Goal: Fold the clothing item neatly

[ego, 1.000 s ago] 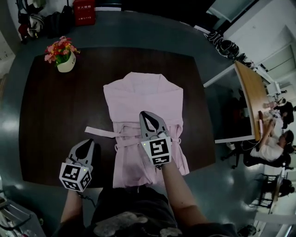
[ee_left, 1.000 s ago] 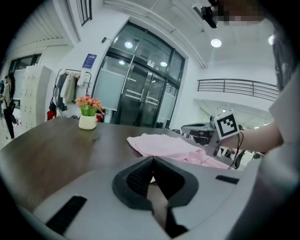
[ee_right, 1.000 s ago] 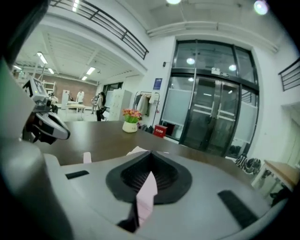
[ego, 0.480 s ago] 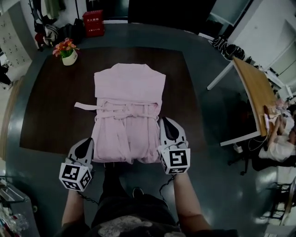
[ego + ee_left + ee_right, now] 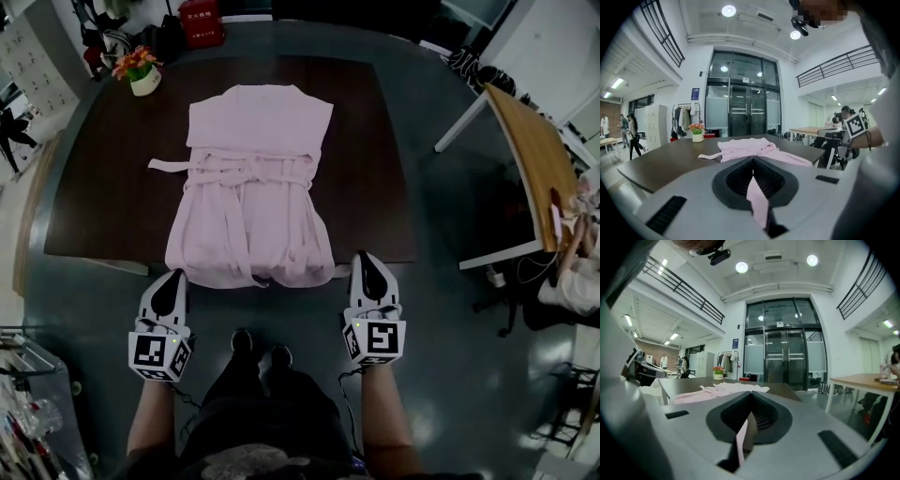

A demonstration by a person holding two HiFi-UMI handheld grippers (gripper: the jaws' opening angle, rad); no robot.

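A pink robe (image 5: 251, 187) lies flat on the dark table (image 5: 94, 216), sleeves folded in, belt tied across its middle, hem hanging slightly over the near edge. It also shows as a low pink heap ahead in the left gripper view (image 5: 750, 147) and the right gripper view (image 5: 717, 391). My left gripper (image 5: 175, 278) is shut, off the table just before the hem's left corner. My right gripper (image 5: 368, 258) is shut too, off the table to the right of the hem. Neither touches the robe. A thin pink sliver sits in each jaw seam; what it is I cannot tell.
A flower pot (image 5: 141, 73) stands at the table's far left corner, with a red box (image 5: 201, 21) on the floor behind it. A wooden desk (image 5: 530, 150) with a seated person (image 5: 577, 281) is at the right. Glass doors (image 5: 740, 112) lie beyond the table.
Both grippers have drawn back toward me, off the robe and past the table's near edge. The view has backed away with them. The robe still lies where it was.
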